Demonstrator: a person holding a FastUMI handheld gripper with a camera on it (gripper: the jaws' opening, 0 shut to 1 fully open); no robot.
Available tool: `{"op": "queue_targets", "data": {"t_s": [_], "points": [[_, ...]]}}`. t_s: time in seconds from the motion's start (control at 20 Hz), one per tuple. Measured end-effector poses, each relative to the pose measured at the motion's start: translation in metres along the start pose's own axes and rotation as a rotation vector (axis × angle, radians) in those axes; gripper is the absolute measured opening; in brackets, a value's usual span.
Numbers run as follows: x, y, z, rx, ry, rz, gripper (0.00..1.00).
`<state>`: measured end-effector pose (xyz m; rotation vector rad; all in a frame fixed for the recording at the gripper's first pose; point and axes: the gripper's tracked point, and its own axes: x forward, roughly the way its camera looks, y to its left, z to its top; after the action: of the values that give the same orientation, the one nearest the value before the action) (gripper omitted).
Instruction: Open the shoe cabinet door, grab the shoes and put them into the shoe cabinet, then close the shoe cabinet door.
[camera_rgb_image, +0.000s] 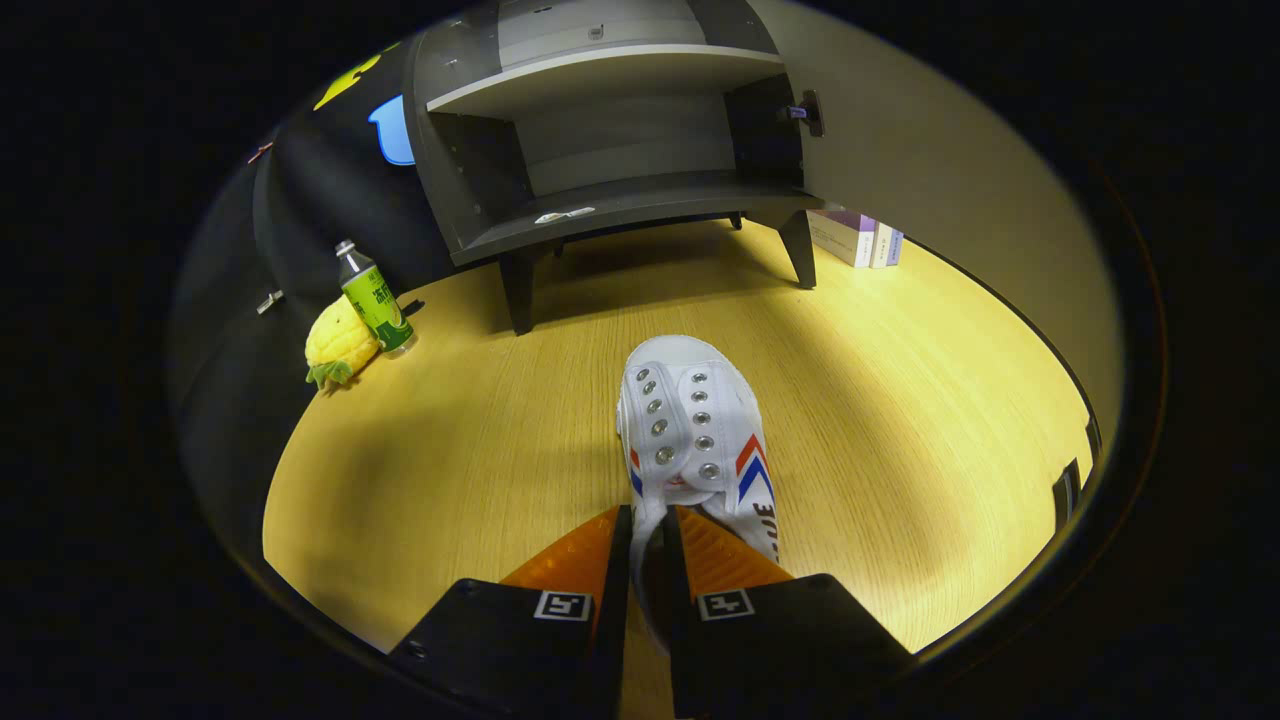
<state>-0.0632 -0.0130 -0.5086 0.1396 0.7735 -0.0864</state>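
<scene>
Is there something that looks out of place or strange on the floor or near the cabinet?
Nothing looks spilled or damaged. The bottle stands upright against a pineapple toy, left of the open shoe cabinet. The gripper is shut on the white shoe at its heel end, toe toward the cabinet.

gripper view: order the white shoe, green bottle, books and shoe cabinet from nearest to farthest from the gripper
1. White shoe: its heel edge pinched between the gripper fingers.
2. Green bottle: ahead to the left, beside a pineapple toy.
3. Books and shoe cabinet: both beyond, too close to call; books stand right of it.
</scene>
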Motion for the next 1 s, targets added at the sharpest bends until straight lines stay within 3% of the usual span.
{"op": "queue_targets", "data": {"t_s": [0.15,0.35,1.0], "points": [[-0.002,0.010,0.000,-0.007,0.006,0.021,0.30],[0.001,0.018,0.004,0.024,0.000,0.048,0.30],[0.018,0.006,0.014,-0.021,-0.046,-0.013,0.24]]}}
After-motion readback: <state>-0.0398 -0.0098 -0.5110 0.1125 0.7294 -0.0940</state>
